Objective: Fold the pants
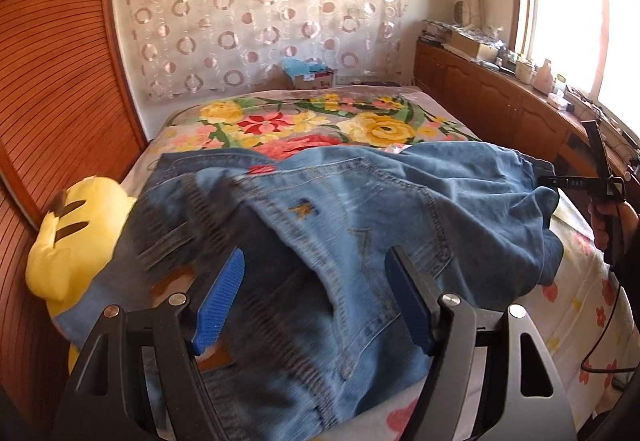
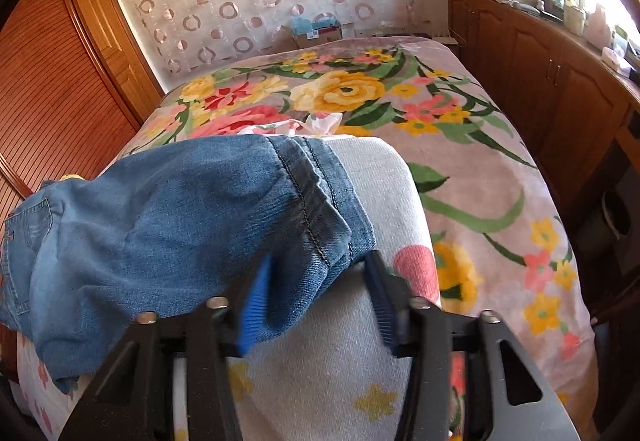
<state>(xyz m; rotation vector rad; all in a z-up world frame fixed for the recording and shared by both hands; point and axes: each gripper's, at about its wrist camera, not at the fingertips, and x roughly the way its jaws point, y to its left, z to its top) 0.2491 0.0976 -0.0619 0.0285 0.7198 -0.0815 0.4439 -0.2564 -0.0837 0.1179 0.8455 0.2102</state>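
Blue jeans (image 1: 360,209) lie crumpled across the near part of the bed, with a back pocket and seams facing up. My left gripper (image 1: 316,253) hovers over them, open, its blue pads wide apart and not touching the cloth. In the right wrist view a leg hem of the jeans (image 2: 312,201) rests on a pale flowered cushion (image 2: 380,181). My right gripper (image 2: 320,261) straddles the hem corner. Denim sits between its pads, a gap still shows, and I count it as open. A hand (image 1: 604,225) holds that gripper at the right edge of the left wrist view.
A yellow plush toy (image 1: 72,241) lies left of the jeans against the wooden wardrobe door (image 1: 60,81). The floral blanket (image 2: 480,169) covers the far bed. Wooden cabinets (image 2: 540,81) with clutter on top run along the right. A cardboard box (image 1: 312,79) stands at the back wall.
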